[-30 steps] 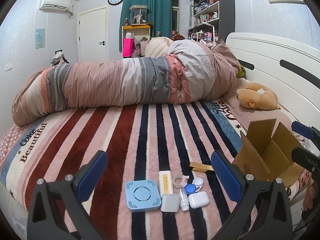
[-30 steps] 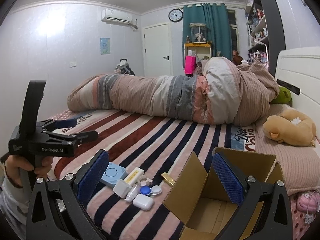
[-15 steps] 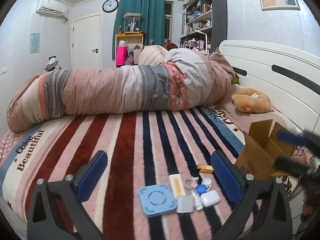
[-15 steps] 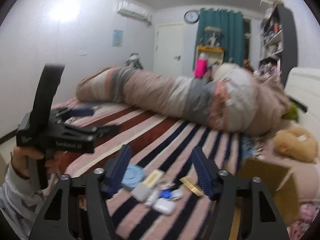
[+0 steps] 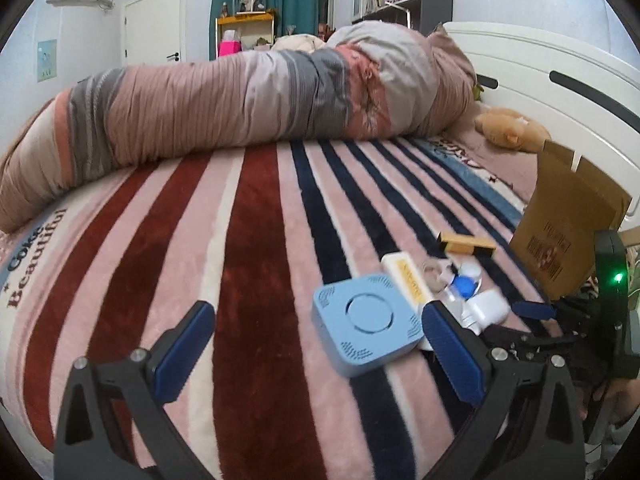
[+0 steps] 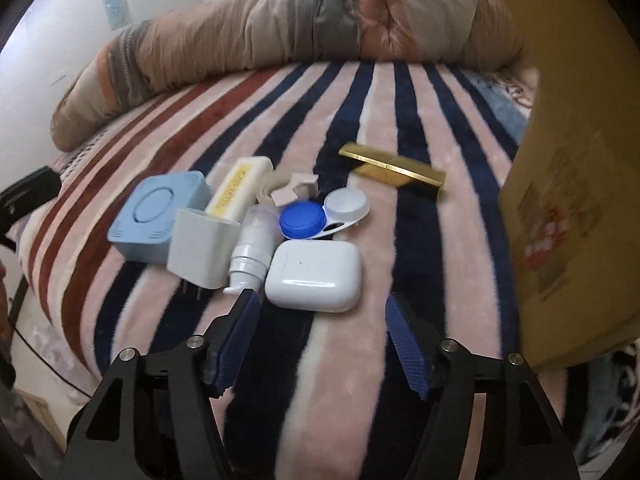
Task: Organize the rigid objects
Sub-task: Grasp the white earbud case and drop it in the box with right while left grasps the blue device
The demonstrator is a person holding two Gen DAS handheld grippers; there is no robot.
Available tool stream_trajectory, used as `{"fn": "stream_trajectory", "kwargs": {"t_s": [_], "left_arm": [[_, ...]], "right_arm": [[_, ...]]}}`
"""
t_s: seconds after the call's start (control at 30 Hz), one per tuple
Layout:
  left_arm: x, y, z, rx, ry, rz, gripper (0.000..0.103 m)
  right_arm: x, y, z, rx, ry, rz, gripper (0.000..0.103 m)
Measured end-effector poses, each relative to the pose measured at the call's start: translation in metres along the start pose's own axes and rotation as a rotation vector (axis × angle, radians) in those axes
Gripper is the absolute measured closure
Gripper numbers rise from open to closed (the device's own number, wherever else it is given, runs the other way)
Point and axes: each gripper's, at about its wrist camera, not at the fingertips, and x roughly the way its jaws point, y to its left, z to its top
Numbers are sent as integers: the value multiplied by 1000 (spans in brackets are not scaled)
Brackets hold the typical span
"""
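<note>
Several small objects lie clustered on the striped bed. A white earbud case [image 6: 314, 276] sits just ahead of my open right gripper [image 6: 320, 340], in line with the gap between its fingers, apart from them. Around it are a white charger [image 6: 200, 246], a small white bottle [image 6: 252, 246], a blue-and-white lens case [image 6: 320, 218], a gold bar [image 6: 394, 170], a cream box [image 6: 240, 188] and a light blue square device [image 6: 160, 214]. My left gripper [image 5: 316, 344] is open and empty, with the blue device [image 5: 366, 320] close ahead to its right.
An open cardboard box [image 6: 576, 184] stands right of the cluster; it also shows in the left wrist view [image 5: 568, 224]. A rolled duvet [image 5: 240, 104] lies across the bed behind. A plush toy [image 5: 508, 128] rests by the white headboard [image 5: 540, 72].
Both grippers have dropped and moved in close to the cluster. The right gripper's jaws have narrowed and now line up just before the earbud case.
</note>
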Motion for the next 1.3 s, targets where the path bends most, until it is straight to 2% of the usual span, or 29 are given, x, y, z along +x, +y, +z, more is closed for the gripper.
{"fn": "stream_trajectory", "kwargs": {"t_s": [0.1, 0.2, 0.27, 0.4, 0.47, 0.57, 0.67, 0.73, 0.8, 0.87, 0.93, 1.07, 1.17, 1.3], "left_arm": [[13, 1, -5, 9, 14, 17, 1], [21, 1, -9, 20, 20, 28, 1], [22, 1, -14, 28, -13, 3, 1], [29, 2, -14, 21, -2, -34, 1], [36, 1, -14, 34, 10, -83, 1], [47, -5, -15, 73, 41, -150, 1], [60, -11, -18, 92, 79, -158, 1], [68, -16, -19, 89, 103, -151, 1], [74, -20, -20, 74, 108, -154, 1], [78, -25, -19, 45, 103, -156, 1], [82, -30, -18, 31, 102, -138, 0], [90, -38, -15, 13, 126, -81, 0], [100, -42, -18, 3, 165, -19, 0], [98, -38, -19, -29, 147, 6, 4]], "right_arm": [[8, 7, 3, -35, -18, -45, 41], [21, 10, 9, -54, 5, -90, 43], [20, 16, 9, -97, -5, -113, 51], [10, 15, 2, -123, -28, -114, 52], [0, 17, 2, -148, -47, -114, 52], [-23, 22, 5, -169, -78, -61, 52], [-62, 24, 19, -179, -132, 32, 52], [-99, 24, 32, -193, -207, 75, 52], [-137, 19, 47, -204, -289, 79, 52], [-163, 8, 57, -200, -333, 61, 52], [-186, -15, 67, -173, -361, -4, 52], [-198, -69, 75, -101, -312, -183, 52], [-184, -109, 77, -36, -226, -243, 52], [-160, -139, 72, -21, -103, -290, 51]]}}
